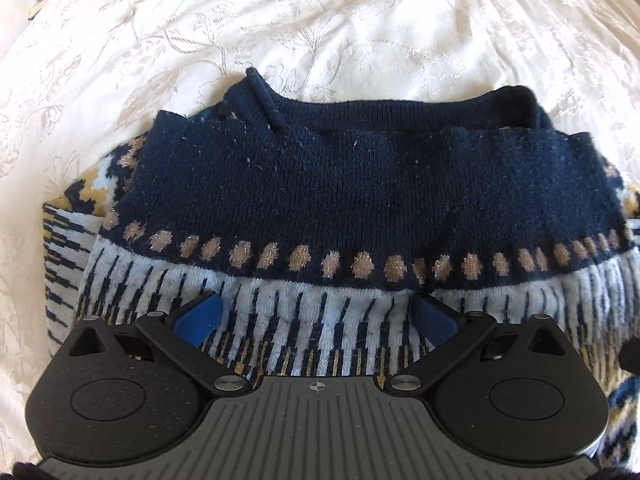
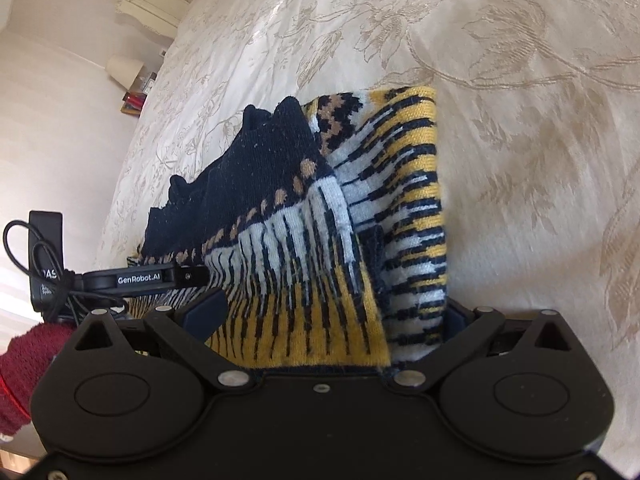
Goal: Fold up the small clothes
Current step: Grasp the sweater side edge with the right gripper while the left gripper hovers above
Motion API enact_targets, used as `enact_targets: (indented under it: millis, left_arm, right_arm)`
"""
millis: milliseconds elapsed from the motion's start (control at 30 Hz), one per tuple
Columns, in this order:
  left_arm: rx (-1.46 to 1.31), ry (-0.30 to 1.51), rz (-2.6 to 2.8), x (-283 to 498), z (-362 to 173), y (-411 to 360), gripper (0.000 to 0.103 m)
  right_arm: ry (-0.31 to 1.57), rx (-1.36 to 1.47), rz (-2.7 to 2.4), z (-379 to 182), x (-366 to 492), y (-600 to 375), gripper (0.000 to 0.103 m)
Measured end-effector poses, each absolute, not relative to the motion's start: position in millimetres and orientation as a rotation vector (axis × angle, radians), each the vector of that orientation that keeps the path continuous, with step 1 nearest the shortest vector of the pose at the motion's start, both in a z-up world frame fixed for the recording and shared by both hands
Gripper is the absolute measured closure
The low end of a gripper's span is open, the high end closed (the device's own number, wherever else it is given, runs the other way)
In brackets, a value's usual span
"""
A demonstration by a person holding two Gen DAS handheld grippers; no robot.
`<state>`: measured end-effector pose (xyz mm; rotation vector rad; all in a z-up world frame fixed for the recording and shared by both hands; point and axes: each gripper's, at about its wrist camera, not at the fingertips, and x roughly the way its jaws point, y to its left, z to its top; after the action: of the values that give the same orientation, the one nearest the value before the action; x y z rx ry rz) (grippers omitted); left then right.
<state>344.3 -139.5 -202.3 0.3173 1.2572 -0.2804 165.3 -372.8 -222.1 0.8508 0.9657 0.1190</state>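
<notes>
Between both tools' spread fingers lies the sweater (image 1: 340, 200), partly folded on the bed (image 1: 280, 20); left tool (image 1: 316, 316) and right tool (image 2: 332, 312) gape, gripping nothing. A final fold seems left.

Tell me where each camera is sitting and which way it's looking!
Left wrist view: sits on the left gripper, looking forward over the sweater on the bedspread; its own two fingers show, spread wide.
Right wrist view: sits on the right gripper, looking along the sweater's side toward a lamp by the wall; its fingers show, plus the left gripper and a red sleeve.
Shared: both see the same sweater and bedspread.
</notes>
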Motion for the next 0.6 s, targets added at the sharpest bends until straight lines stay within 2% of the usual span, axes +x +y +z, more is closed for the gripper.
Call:
enact_targets:
  millis: [67, 233, 433, 500, 567, 600]
  left_arm:
    - [0.299, 1.249, -0.295, 336.6, -196.4, -135.3, 0.009]
    - [0.305, 1.237, -0.315, 300.4, -184.3, -119.2, 0.01]
    - [0.344, 1.272, -0.318, 271.1, -196.6, -105.5, 0.008]
    - [0.359, 1.288, -0.323, 270.5, -204.2, -105.7, 0.008]
    - [0.356, 1.286, -0.323, 271.3, -203.6, -105.1, 0.009]
    - [0.344, 1.284, -0.32, 271.2, -201.1, -104.2, 0.009]
  right_arm:
    - [0.97, 0.853, 0.114, -221.3, 166.5, -371.1, 0.0]
    - [0.97, 0.836, 0.123, -219.8, 164.4, -368.9, 0.0]
    - [0.974, 0.833, 0.131, -218.6, 162.2, -367.2, 0.003]
    - [0.976, 0.835, 0.12, -217.5, 160.4, -367.2, 0.01]
    - [0.982, 0.835, 0.11, -216.5, 158.9, -368.4, 0.026]
    - [0.986, 0.837, 0.103, -215.8, 158.7, -369.1, 0.03]
